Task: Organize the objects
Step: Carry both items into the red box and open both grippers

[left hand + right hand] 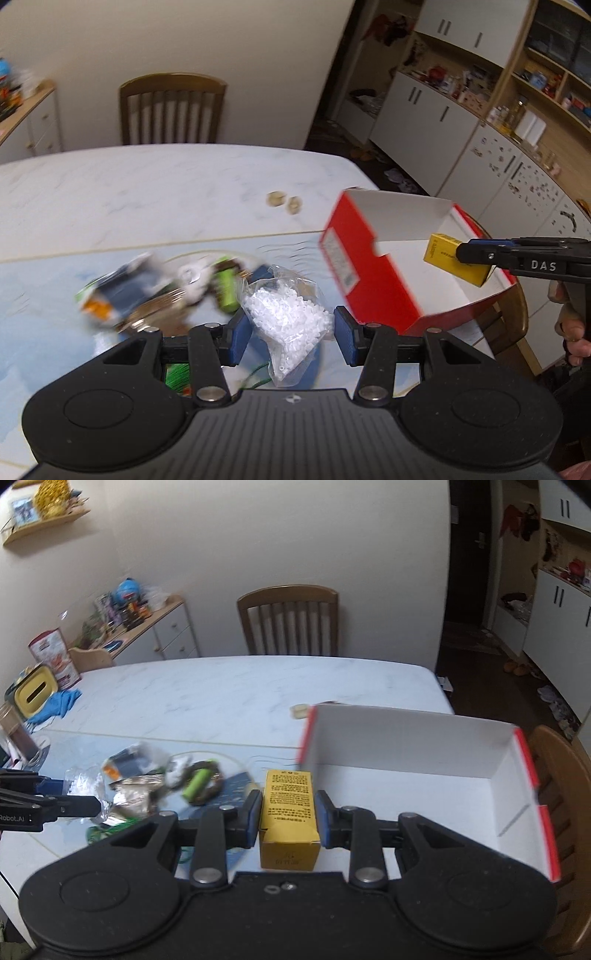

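My left gripper [289,334] is shut on a clear plastic bag of white beads [286,314], held above the table near the pile. My right gripper [286,818] is shut on a small yellow box [290,814]; in the left wrist view the yellow box [456,263] hangs over the open red box [369,273], whose white inside [413,794] shows in the right wrist view. A pile of small items [166,775] lies on the table, with a green cylinder [197,783] in it. In the right wrist view the left gripper [74,794] is over the pile's left side.
The white marble table [221,690] carries a light blue mat [44,288] under the pile. Two small tan pieces [284,201] lie beyond the red box. A wooden chair [288,620] stands at the far side. A yellow container [35,694] and blue cloth [59,703] sit far left.
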The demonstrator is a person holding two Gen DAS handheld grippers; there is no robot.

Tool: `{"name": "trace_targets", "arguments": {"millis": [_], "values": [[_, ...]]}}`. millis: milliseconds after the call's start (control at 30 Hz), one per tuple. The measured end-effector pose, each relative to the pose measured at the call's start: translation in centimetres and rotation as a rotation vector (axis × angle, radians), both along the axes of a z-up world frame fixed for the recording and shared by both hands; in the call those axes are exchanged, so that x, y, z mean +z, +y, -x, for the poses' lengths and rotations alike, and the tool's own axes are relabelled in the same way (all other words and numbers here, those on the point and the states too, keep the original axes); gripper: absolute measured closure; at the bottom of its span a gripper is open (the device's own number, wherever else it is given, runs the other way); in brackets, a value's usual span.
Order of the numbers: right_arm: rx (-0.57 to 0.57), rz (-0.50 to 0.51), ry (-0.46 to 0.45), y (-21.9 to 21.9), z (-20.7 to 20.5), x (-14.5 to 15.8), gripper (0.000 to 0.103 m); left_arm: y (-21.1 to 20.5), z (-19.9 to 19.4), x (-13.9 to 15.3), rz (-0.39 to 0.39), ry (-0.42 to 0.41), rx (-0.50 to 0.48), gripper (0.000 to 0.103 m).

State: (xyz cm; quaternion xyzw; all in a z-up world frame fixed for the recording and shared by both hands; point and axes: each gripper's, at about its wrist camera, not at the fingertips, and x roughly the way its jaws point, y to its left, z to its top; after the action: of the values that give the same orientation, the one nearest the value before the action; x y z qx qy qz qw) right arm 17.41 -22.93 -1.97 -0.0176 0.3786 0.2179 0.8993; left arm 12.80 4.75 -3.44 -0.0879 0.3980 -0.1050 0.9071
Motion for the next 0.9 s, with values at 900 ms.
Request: {"name": "trace_targets", "arguments": {"millis": [900], "values": [[-0.065, 0.086, -0.005, -12.7, -5.2, -5.4, 0.074, -23.8, -17.0, -3.3, -0.070, 0.097, -0.185, 0.055]]}}
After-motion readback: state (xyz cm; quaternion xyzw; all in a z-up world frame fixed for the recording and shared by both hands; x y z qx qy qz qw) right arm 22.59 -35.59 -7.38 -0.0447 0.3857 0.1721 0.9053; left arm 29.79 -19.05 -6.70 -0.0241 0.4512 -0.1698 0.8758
